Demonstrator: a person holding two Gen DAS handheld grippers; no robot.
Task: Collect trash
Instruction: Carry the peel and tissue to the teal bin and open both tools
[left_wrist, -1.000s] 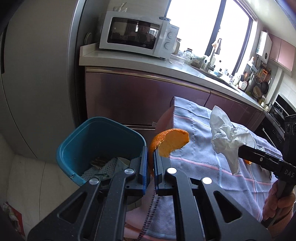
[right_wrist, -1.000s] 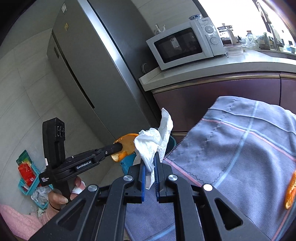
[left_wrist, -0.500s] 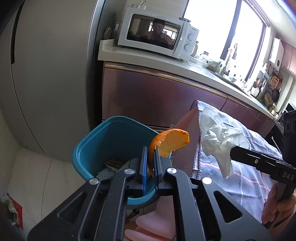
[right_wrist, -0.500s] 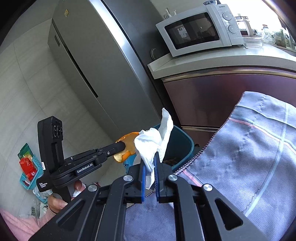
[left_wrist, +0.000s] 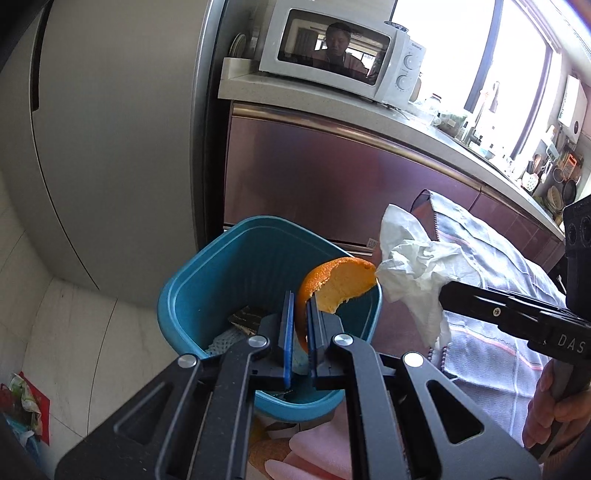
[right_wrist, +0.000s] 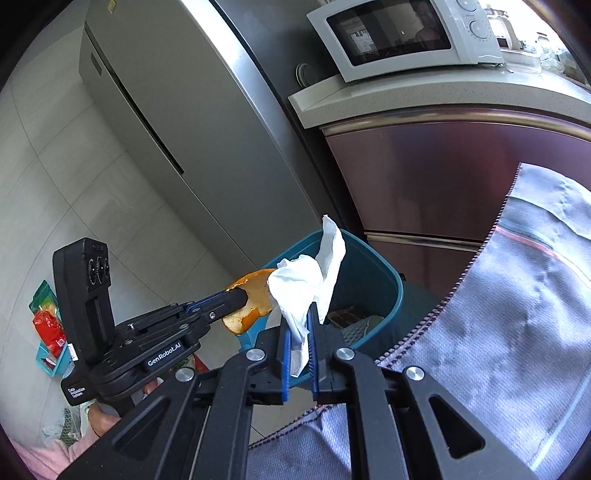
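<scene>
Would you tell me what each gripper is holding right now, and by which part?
The left gripper pinches the orange peel by its lower edge; the right gripper pinches the crumpled tissue near its bottom.

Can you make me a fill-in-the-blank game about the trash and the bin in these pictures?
1. The left gripper is shut on a piece of orange ____.
2. The right gripper pinches a crumpled white ____.
3. Both pieces of trash hang near a bin coloured ____.
4. On the counter above sits a white ____.

Missing words: peel; tissue; teal; microwave
</scene>
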